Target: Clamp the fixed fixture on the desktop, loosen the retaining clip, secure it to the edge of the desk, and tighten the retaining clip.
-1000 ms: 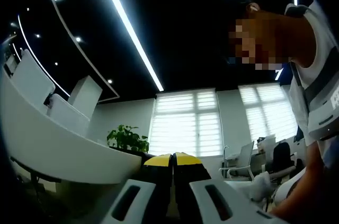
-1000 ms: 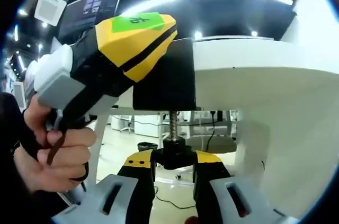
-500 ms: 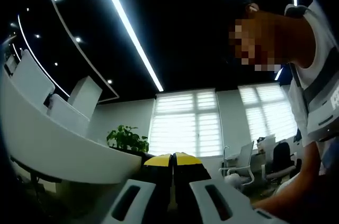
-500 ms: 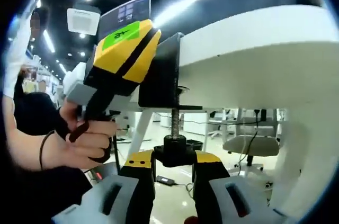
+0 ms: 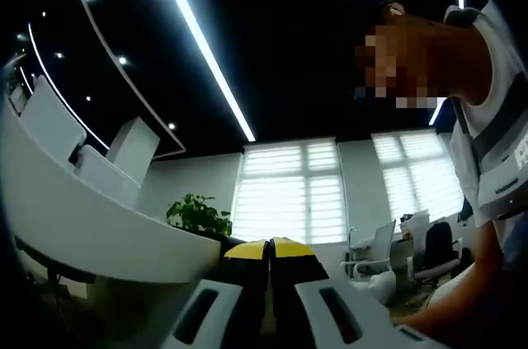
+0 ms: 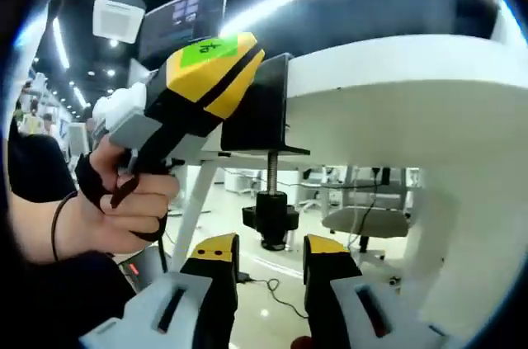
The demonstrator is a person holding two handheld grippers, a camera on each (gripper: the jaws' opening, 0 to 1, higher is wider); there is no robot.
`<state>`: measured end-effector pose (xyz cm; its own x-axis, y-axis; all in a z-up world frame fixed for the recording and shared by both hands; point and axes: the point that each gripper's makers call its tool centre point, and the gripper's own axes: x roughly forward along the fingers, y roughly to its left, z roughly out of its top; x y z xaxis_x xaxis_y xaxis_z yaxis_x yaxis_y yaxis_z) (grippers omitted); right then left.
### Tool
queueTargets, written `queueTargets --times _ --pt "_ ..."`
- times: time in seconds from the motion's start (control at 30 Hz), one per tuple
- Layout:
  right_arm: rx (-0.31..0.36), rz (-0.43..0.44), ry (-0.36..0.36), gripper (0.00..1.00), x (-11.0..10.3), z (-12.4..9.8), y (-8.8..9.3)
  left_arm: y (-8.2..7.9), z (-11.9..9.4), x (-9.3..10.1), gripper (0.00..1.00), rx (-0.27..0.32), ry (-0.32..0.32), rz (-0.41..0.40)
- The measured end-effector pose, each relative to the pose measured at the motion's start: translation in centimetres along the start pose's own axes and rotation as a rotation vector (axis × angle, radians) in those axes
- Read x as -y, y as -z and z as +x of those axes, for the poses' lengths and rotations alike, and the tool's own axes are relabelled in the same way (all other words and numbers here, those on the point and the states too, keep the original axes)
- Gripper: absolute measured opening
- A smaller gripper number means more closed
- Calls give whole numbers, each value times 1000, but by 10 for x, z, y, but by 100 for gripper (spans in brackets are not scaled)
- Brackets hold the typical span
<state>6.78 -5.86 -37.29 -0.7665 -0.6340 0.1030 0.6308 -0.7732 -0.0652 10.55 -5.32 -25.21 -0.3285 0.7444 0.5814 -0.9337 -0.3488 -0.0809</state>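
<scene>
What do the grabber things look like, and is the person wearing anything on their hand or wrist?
Each gripper has black jaws with yellow tips on pale grey slotted bases: the right gripper and the left gripper. Seen from the right gripper view, the left gripper has a yellow and black body with a green sticker bearing handwritten marks and a grey block behind. The hand holding it has a thin dark band around the wrist.

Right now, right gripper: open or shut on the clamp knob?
Open. In the right gripper view, the right gripper has its jaws spread, with the clamp knob just beyond the tips, untouched, under the black fixture.

One clamp fixture (image 6: pixel 266 126), one desk (image 6: pixel 396 110), two tongs (image 6: pixel 269 248).
</scene>
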Motion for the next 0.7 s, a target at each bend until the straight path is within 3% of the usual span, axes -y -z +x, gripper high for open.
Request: queueTargets --times 0.17,0.23,0.4,0.53,0.7 --pt "39 45 185 39 9 -8 -12 0 0 0 2 2 0 -3" --pt "60 71 218 39 4 -7 -19 0 0 0 2 4 0 -4" --pt "63 -35 353 40 4 -4 -26 -1 0 0 2 6 -2 -3" --pt "55 24 375 41 2 5 -25 -1 1 0 2 11 -1 -5" --pt "47 21 379 39 -1 17 -22 -1 2 0 2 12 1 -5"
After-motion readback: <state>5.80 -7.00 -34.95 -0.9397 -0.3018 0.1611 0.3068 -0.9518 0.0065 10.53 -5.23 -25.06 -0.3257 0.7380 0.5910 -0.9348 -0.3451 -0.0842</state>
